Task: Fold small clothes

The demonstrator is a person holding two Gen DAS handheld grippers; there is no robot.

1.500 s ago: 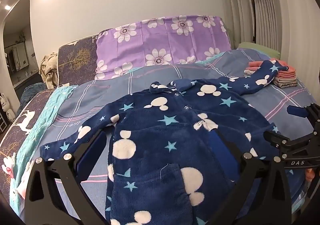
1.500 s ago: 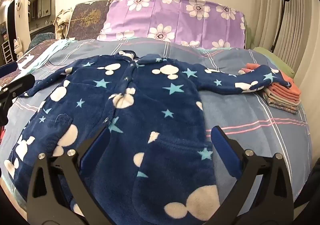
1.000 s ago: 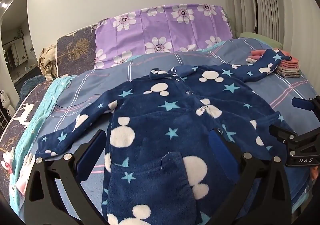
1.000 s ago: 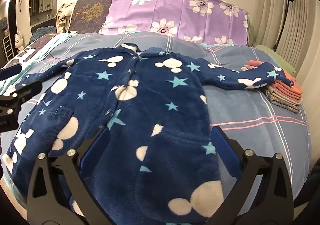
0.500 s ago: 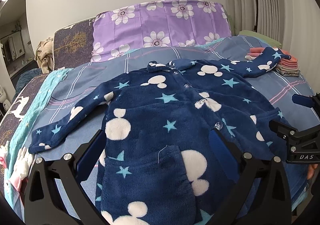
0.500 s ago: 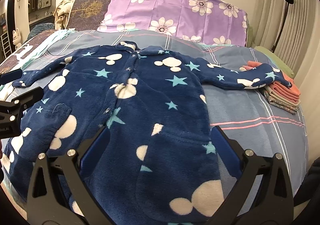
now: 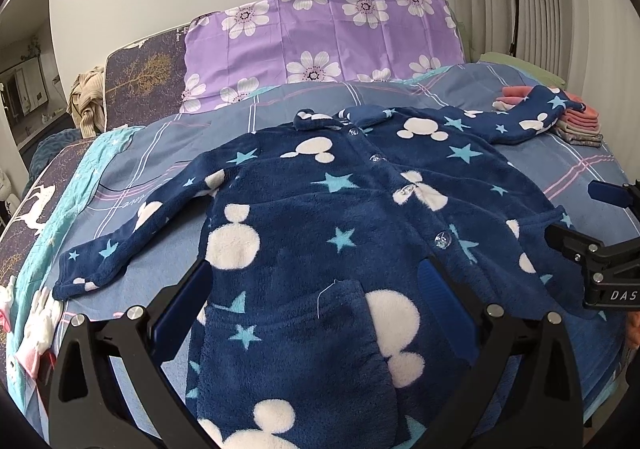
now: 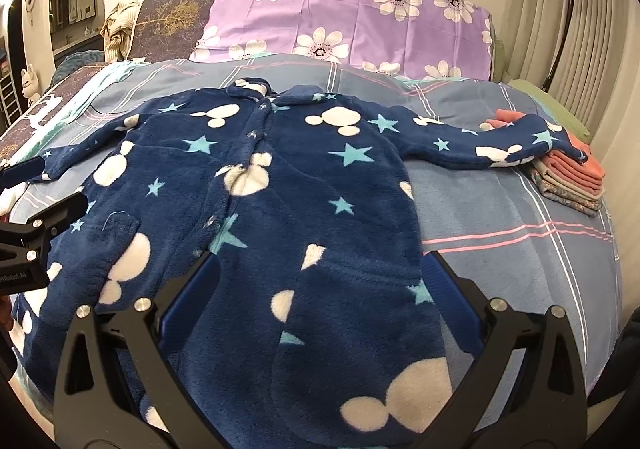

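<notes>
A navy fleece child's robe (image 7: 320, 217) (image 8: 280, 185) with white mouse heads and light blue stars lies flat and buttoned on the bed, both sleeves spread out. Its right sleeve (image 8: 492, 145) rests on a folded stack. My left gripper (image 7: 316, 289) hovers open above the robe's lower left pocket, nothing between its fingers. My right gripper (image 8: 320, 289) hovers open above the lower right pocket, also holding nothing. Each gripper shows at the edge of the other's view: the right one (image 7: 600, 245) and the left one (image 8: 36, 209).
The bed has a blue plaid cover (image 8: 520, 209) and a purple flowered pillow (image 7: 320, 45) at the head. A stack of folded pink and grey clothes (image 8: 568, 181) sits at the right edge. A teal patterned blanket (image 7: 44, 217) lies along the left. A floor lamp (image 8: 564, 17) stands by the curtain.
Both grippers have shifted slightly over the robe's lower part, the view tilting a little. The robe itself lies the same, and both grippers have stayed open.
</notes>
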